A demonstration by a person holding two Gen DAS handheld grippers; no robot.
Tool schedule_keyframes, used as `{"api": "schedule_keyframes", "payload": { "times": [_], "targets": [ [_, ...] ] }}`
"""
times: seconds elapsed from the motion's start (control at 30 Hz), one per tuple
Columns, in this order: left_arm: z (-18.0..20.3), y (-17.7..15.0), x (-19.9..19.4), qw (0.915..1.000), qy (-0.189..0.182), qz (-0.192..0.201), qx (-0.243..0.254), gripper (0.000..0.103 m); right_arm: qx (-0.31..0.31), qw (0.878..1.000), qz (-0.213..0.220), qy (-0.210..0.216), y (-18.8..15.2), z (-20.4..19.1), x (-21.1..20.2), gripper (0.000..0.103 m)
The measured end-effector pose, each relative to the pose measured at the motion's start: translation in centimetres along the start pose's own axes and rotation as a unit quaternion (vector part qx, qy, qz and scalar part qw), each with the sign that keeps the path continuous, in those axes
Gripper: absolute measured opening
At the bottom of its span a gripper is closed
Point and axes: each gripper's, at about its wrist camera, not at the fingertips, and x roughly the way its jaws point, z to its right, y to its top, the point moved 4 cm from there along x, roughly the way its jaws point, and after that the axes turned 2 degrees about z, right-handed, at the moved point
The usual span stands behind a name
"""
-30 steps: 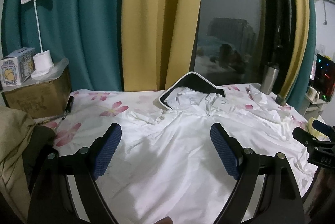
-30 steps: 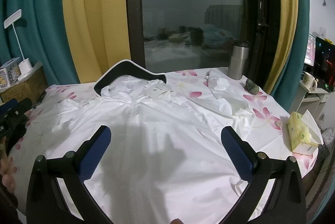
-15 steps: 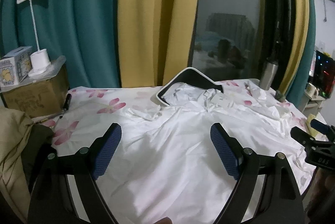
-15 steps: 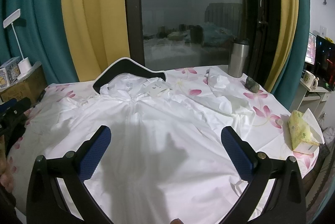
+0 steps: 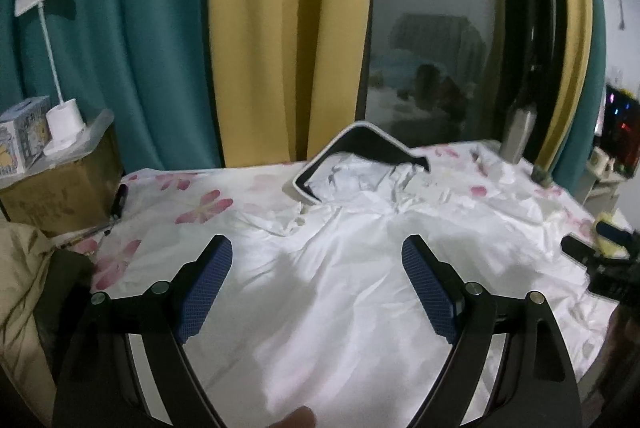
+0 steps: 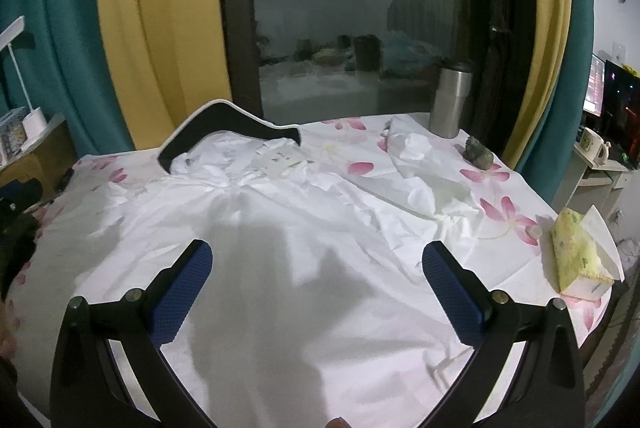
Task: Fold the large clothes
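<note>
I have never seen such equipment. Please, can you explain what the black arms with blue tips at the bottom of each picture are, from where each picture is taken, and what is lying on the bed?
There is no robot here. A person holds one hand tool in each hand; each tool has two black fingers with blue pads and a small wide-angle camera looking forward between them.

One picture comes from the left gripper, the other from the right gripper. Both stand open and hold nothing.

In front of them a large white garment lies spread out, wrinkled, on a sheet printed with pink flowers. Its collar end points toward the window, next to a black pad with a white border.

Also on the sheet, toward the right: a steel tumbler and a yellow-green tissue pack. On the left, a white desk lamp stands on a cardboard box.
</note>
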Motion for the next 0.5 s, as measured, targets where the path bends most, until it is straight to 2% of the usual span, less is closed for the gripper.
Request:
{"api": "schedule_keyframes", "payload": {
  "times": [0.17, 0.37, 0.5],
  "targets": [
    [0.6, 0.2, 2.5, 0.9997, 0.004, -0.023, 0.005, 0.089, -0.001, 1.000, -0.009, 0.008, 1.2, 2.6, 2.5, 0.103],
    [0.7, 0.8, 5.9, 0.9981, -0.018, -0.050, -0.029, 0.089, -0.024, 0.999, -0.028, 0.004, 3.1, 6.0, 6.4, 0.103],
    [1.5, 1.4, 7.8, 0.9969, -0.034, -0.058, -0.040, 0.089, -0.025, 0.999, -0.047, 0.006, 4.6, 8.7, 9.7, 0.091]
  ]
}}
